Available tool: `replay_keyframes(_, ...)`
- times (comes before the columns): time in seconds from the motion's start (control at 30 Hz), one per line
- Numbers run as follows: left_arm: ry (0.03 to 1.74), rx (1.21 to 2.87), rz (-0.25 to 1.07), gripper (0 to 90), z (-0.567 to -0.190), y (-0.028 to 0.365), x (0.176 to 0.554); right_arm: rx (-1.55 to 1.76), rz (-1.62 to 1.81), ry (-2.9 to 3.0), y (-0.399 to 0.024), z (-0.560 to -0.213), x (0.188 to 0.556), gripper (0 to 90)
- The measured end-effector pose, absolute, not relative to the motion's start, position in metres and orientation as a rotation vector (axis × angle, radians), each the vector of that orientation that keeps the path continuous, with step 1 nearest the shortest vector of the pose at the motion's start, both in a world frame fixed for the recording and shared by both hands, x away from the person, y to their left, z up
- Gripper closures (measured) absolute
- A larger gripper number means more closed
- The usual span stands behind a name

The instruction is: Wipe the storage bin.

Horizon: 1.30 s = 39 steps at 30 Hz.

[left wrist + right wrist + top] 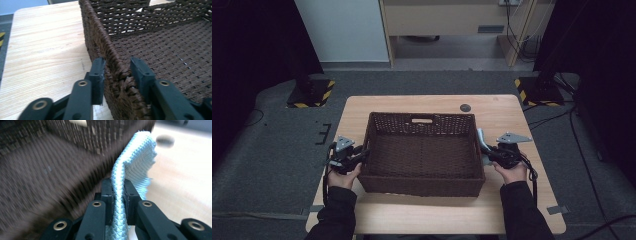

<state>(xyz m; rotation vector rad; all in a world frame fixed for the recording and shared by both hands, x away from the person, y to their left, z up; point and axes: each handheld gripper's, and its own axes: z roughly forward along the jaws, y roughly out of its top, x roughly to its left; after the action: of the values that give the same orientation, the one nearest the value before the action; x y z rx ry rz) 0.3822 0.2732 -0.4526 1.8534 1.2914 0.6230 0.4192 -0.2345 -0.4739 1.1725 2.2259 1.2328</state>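
Observation:
A dark brown woven basket [422,187] with nothing in it stands in the middle of the wooden table [422,215]. My left gripper [362,157] straddles its left wall [97,37], one jaw outside and one inside; the jaws of the left gripper [116,72] stand a little apart from the weave, open. At the basket's right side my right gripper [486,152] is shut on a light blue knitted cloth [135,157], which rises from between the jaws of the right gripper [117,192] beside the basket's wall [37,170]. In the high view the cloth [482,140] stands up next to the right rim.
A dark round grommet [465,107] sits in the table behind the basket. Two stand bases with yellow-black stripes [312,92] [537,90] rest on the grey floor beyond the table's far corners. Bare wood lies to the left of the basket [45,50].

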Motion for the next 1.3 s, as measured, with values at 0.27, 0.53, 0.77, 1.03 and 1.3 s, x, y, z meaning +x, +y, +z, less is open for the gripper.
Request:
replay_keyframes(0.27, 1.259, 1.849, 0.638, 48.2, -0.451, 0.277, 0.376, 1.239, 1.068, 2.372, -0.222, -0.506, 0.428, 82.1)
replay_keyframes(0.53, 1.218, 1.886, 0.611, 52.6, -0.451, 0.276, 0.368, 1.169, 1.336, 2.163, -0.241, -0.464, 0.415, 81.9)
replay_keyframes(0.77, 1.220, 1.886, 0.547, 61.3, -0.454, 0.278, 0.370, 1.144, 1.283, 2.233, -0.235, -0.471, 0.413, 81.6)
replay_keyframes(1.03, 1.263, 1.856, 0.579, 67.5, -0.453, 0.275, 0.371, 1.224, 1.122, 2.358, -0.226, -0.501, 0.424, 81.5)
replay_keyframes(1.3, 1.282, 1.844, 0.600, 66.9, -0.453, 0.274, 0.382, 1.131, 1.355, 2.161, -0.237, -0.460, 0.414, 81.5)
